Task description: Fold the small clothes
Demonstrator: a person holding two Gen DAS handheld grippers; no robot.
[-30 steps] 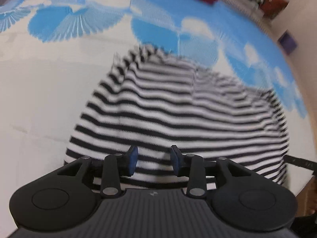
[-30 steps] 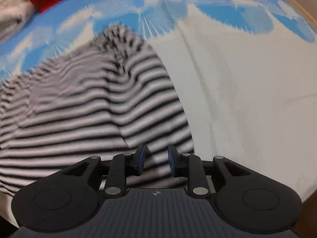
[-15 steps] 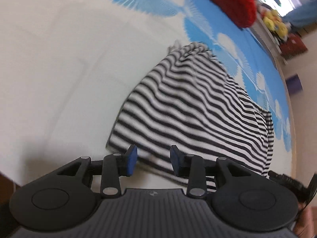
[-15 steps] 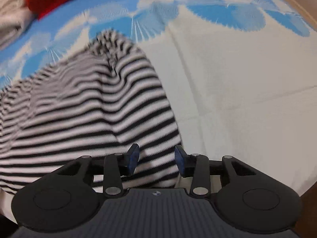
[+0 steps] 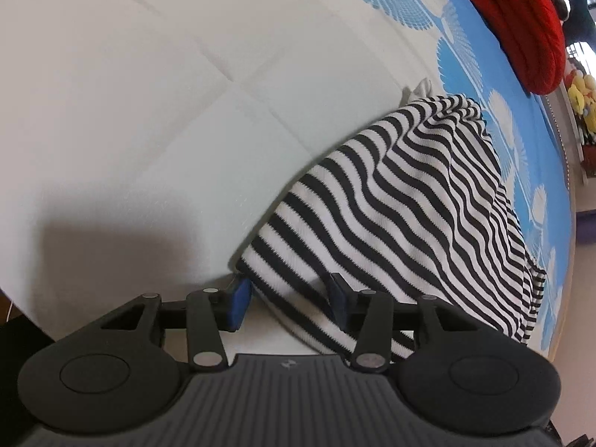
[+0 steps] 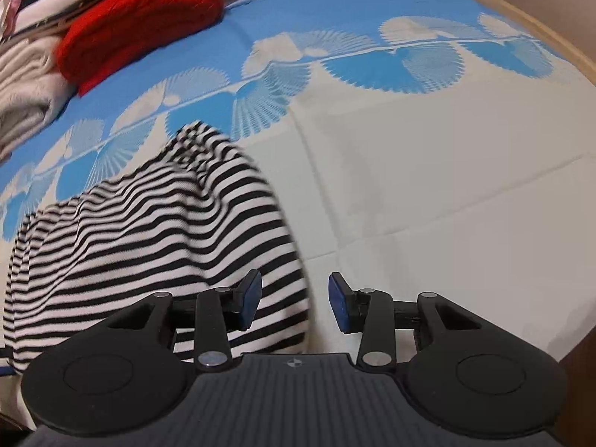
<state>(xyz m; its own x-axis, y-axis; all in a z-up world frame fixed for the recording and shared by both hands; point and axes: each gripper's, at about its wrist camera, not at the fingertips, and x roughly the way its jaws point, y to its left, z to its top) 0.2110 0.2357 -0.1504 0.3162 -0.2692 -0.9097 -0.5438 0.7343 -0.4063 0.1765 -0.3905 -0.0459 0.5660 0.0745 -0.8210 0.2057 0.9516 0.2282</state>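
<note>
A black-and-white striped garment (image 5: 409,205) lies rumpled on the bed, partly folded over itself. My left gripper (image 5: 288,301) hovers over its near left corner. Its jaws are opening, with the corner of the cloth lying between the blue pads and not pinched. In the right wrist view the same striped garment (image 6: 149,231) fills the lower left. My right gripper (image 6: 294,301) stands open at the garment's right edge: the left finger is over the stripes, the right finger over bare sheet.
The bed cover (image 6: 428,186) is white near me and blue with fan patterns further back. A red knit (image 6: 138,18) and folded pale clothes (image 6: 26,85) are piled at the far left. Yellow plush toys (image 5: 585,104) sit beyond the bed.
The left view has rolled and slid to the garment's left corner, and the left jaws have spread wider. The right jaws have widened and shifted to the garment's right edge.
</note>
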